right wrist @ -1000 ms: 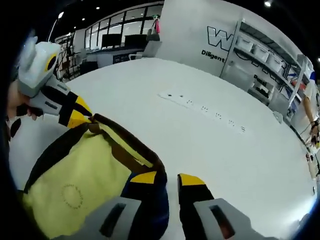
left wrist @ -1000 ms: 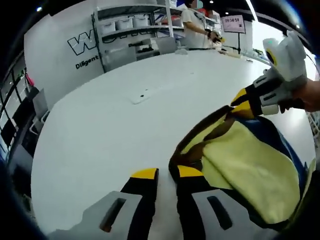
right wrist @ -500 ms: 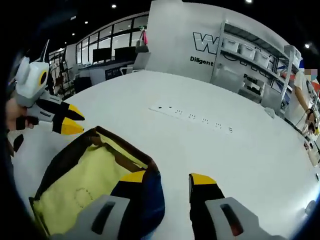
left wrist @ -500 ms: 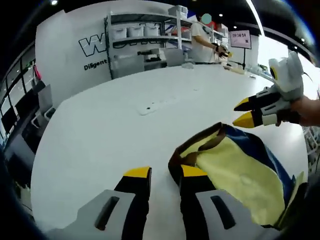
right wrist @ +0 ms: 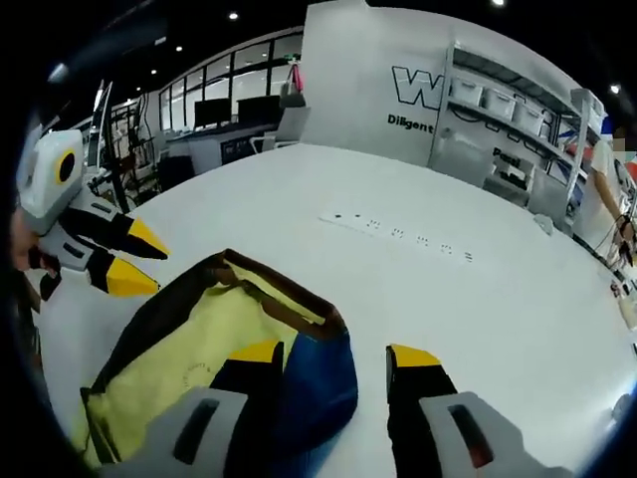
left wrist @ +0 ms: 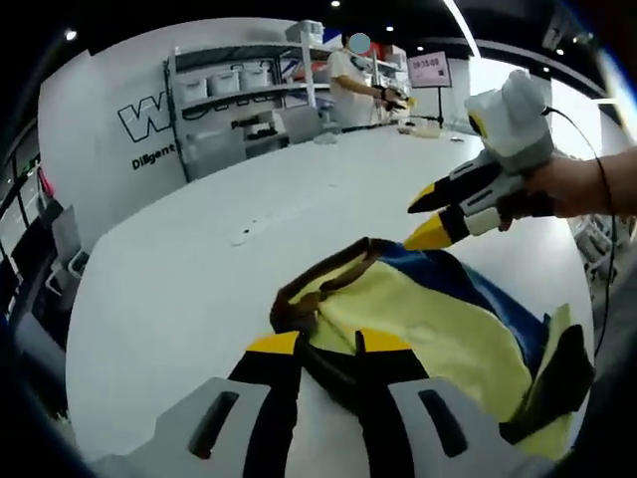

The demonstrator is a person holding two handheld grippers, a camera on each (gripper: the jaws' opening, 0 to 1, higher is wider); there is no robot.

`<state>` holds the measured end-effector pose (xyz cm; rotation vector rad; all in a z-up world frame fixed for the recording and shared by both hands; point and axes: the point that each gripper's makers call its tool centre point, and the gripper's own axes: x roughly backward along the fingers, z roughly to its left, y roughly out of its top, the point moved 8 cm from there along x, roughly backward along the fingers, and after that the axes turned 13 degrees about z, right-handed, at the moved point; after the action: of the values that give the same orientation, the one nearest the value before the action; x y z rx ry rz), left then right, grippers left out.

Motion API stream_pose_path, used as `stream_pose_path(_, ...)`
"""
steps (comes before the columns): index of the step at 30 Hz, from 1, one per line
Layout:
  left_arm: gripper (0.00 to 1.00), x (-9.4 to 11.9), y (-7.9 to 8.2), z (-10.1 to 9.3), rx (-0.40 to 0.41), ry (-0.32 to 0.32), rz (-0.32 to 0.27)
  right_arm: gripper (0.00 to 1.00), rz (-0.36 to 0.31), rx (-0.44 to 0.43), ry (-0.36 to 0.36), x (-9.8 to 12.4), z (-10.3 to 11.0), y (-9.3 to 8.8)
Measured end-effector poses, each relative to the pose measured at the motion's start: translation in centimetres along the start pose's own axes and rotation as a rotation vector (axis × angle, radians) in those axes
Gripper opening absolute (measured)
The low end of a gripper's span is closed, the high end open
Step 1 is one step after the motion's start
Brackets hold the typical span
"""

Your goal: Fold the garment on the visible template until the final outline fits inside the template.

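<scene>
A folded garment of pale yellow fleece with dark brown trim and a navy blue outer layer [left wrist: 428, 319] lies on a wide white tabletop [left wrist: 179, 269].

In the left gripper view, the left gripper [left wrist: 328, 344], black-jawed with yellow tips, sits low at the garment's brown collar edge; its jaws stand narrowly apart with dark fabric between them, though whether they pinch it cannot be told. The right gripper [left wrist: 426, 214], held by a hand [left wrist: 562, 189], hovers above the garment's far edge, jaws apart and clear of the cloth. A person [left wrist: 353, 85] stands at the far shelving [left wrist: 239, 90].

The right gripper view shows its own jaws spread wide, one over the navy fabric [right wrist: 318, 383], the other over bare table. It also shows a white power strip [right wrist: 403, 237] on the tabletop.
</scene>
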<state>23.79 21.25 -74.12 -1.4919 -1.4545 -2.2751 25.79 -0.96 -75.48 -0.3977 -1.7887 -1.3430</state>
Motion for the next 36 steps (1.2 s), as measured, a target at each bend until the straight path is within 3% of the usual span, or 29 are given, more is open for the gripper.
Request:
stream_pose_path(7, 0.16, 1.7, -0.1, -2.1, -0.025, -0.047, -0.031, 0.37, -0.010, -0.001, 0.014, 1.0, 0.6, -0.4)
stream_pose_path(10, 0.15, 1.8, -0.6, -3.5, -0.028, -0.096, -0.031, 0.38, -0.003, 0.004, 0.021, 1.5, 0.9, -0.6)
stream_pose_path(21, 0.16, 2.5, -1.5, -8.1, -0.175, -0.235, -0.046, 0.39, -0.012, 0.012, 0.035, 3.1, 1.5, -1.6)
stream_pose_path(25, 0.17, 2.8, -2.1, -10.0, -0.305, -0.319, -0.040, 0.39, -0.014, 0.018, 0.039, 3.6, 2.0, -2.1)
stream_pose_path(27, 0.17, 3.1, -2.7, -10.7, -0.363, -0.383, -0.003, 0.39, -0.012, 0.025, 0.038, 3.8, 2.1, -2.3)
stream_pose_path(29, 0.16, 3.1, -3.0, -10.9, -0.391, -0.383, 0.009, 0.42, -0.011, 0.024, 0.047, 4.0, 2.2, -2.6)
stream_pose_path(33, 0.23, 3.2, -3.4, -11.9, -0.516, -0.421, 0.038, 0.44, -0.015, -0.010, 0.073, 4.5, 2.4, -3.2)
stream_pose_path(36, 0.24, 2.8, -3.7, -12.8, -0.549, -0.462, 0.063, 0.45, -0.006, -0.005, 0.084, 4.6, 2.6, -3.7)
